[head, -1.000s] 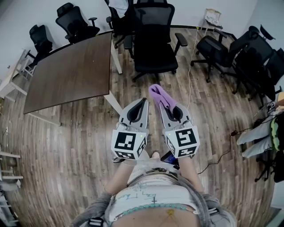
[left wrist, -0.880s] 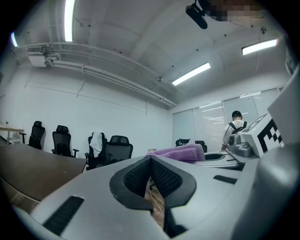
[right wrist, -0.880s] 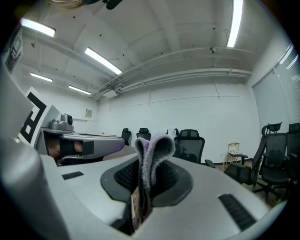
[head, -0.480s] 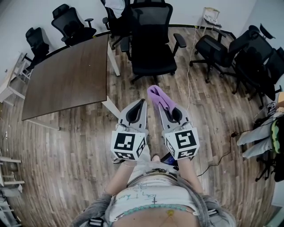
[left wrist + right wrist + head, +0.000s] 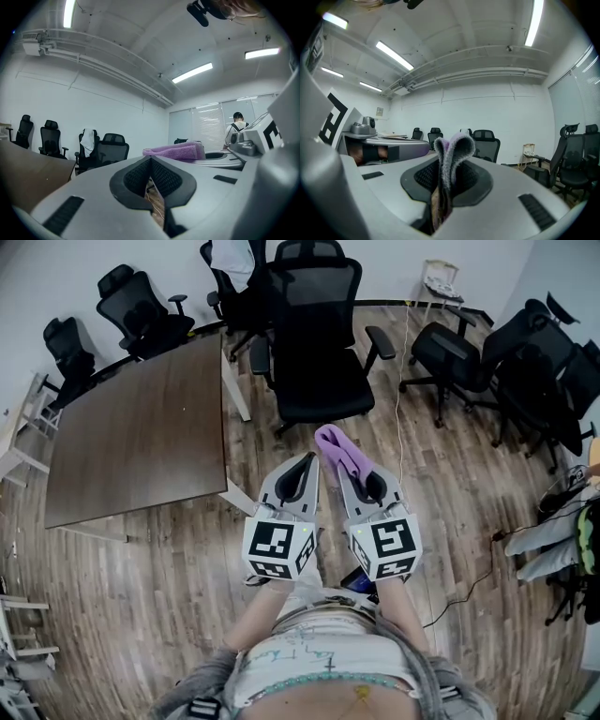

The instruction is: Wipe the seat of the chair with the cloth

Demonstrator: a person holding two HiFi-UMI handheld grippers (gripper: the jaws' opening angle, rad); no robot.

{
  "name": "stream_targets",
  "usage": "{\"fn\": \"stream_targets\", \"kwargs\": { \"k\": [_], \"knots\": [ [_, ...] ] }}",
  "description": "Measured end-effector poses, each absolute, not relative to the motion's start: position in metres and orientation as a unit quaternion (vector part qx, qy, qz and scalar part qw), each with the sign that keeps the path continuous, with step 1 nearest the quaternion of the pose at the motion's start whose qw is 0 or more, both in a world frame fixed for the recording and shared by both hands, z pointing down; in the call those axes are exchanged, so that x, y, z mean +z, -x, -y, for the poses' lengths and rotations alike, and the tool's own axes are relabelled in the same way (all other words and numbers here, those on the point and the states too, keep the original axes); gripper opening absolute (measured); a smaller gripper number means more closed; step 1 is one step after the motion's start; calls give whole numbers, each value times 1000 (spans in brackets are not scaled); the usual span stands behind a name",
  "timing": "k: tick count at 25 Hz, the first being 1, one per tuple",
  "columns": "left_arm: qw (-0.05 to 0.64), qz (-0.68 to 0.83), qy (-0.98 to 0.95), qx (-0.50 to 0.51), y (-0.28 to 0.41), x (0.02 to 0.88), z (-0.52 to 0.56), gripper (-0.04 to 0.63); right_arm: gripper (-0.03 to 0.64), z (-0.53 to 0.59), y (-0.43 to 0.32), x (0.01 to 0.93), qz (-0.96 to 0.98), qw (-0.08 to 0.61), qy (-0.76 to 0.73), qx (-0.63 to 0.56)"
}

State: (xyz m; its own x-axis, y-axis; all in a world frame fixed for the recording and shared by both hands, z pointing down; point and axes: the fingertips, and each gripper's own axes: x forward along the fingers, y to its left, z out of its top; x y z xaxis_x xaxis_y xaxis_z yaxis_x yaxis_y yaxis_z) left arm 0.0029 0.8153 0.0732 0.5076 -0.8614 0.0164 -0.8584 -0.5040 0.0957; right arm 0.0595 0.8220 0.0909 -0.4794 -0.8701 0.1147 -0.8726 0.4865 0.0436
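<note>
The right gripper (image 5: 352, 472) has its jaws closed on the purple cloth (image 5: 336, 446). In the right gripper view the cloth (image 5: 451, 157) is pinched between the dark pads, and a doubled fold of it stands up above the jaw tips. The left gripper (image 5: 306, 463) has its jaws pressed together with nothing between them. In its own view the left gripper (image 5: 151, 164) shows only a thin seam between the pads, with the cloth (image 5: 176, 151) seen off to its right.

Both grippers are held side by side in front of the person, over the wooden floor (image 5: 169, 568), and the left one is just off the near right corner of the brown bench (image 5: 141, 427).

The black chair (image 5: 314, 343) stands on the floor ahead of the grippers, by the right edge of the bench and facing the person. Its seat (image 5: 319, 395) is bare, and the cloth hangs short of it, not touching. More black chairs stand beyond the far edge of the bench and along the right side of the room.
</note>
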Motion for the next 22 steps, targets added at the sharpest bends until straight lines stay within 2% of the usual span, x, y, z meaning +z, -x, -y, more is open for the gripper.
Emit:
{"fn": "stream_targets", "kwargs": {
  "k": [15, 22],
  "knots": [
    [48, 469, -882, -19, 38, 74, -746, 2, 52, -757, -14, 90, 850, 58, -523, 10],
    [51, 464, -884, -14, 35, 78, -731, 2, 52, -739, -14, 92, 849, 61, -525, 12]
  ]
}}
